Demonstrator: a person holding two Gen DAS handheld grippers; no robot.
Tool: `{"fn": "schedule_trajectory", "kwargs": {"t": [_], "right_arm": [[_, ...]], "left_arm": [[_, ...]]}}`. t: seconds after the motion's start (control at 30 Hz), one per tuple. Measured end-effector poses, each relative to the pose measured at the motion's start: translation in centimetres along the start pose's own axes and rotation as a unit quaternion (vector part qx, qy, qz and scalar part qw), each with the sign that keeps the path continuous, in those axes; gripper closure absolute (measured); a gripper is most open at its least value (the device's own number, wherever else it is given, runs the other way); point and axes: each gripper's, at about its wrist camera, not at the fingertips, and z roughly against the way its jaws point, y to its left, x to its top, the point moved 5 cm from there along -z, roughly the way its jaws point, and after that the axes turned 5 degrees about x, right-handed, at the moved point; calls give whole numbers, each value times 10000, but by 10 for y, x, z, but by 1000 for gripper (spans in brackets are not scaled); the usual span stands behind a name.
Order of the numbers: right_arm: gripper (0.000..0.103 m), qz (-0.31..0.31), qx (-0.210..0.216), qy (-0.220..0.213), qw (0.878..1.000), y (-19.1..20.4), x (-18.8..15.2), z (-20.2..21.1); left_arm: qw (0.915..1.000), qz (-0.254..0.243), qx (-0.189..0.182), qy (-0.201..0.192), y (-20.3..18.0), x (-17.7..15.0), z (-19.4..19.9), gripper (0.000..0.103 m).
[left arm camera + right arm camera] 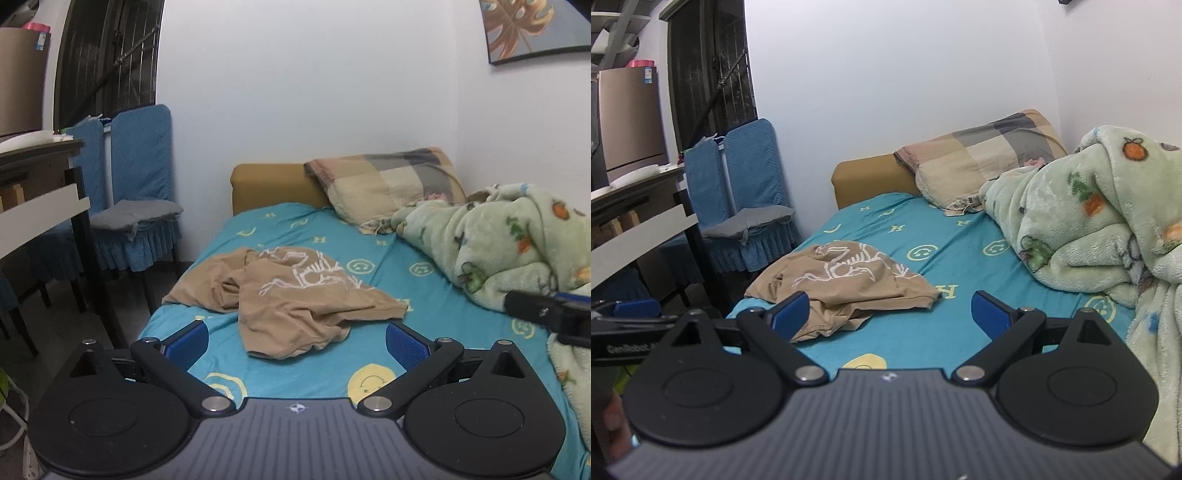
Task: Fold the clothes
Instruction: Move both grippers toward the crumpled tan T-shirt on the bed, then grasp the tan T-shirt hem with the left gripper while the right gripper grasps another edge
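Observation:
A tan T-shirt (291,295) with a white line print lies crumpled on the turquoise bed sheet (417,310), toward the bed's left edge. My left gripper (295,345) hovers just short of the shirt's near hem, open, nothing between its blue pads (404,345). In the right wrist view the same shirt (846,284) lies ahead and to the left. My right gripper (890,315) is open above the bare sheet (960,310), its left pad (790,314) overlapping the shirt's near edge in the picture. The right gripper's tip shows at the left wrist view's right edge (550,314).
A bunched green fleece blanket (498,251) fills the bed's right side. A checked pillow (388,184) leans on the yellow headboard (273,184). Left of the bed stand blue-covered chairs (140,192) and a desk (37,177). A white wall lies behind.

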Motion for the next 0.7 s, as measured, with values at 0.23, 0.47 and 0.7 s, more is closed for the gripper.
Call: {"fn": "schedule_trajectory", "kwargs": {"t": [0.23, 0.47, 0.7], "right_arm": [[7, -90, -407, -34, 9991, -14, -3, 1], [7, -341, -687, 31, 9970, -35, -10, -8], [7, -545, -916, 488, 9931, -50, -33, -51]], "left_arm": [[9995, -208, 236, 96, -10, 11, -43, 0], [9933, -305, 120, 1106, -32, -9, -152, 1], [9866, -967, -229, 1298, -48, -43, -212, 16]]}}
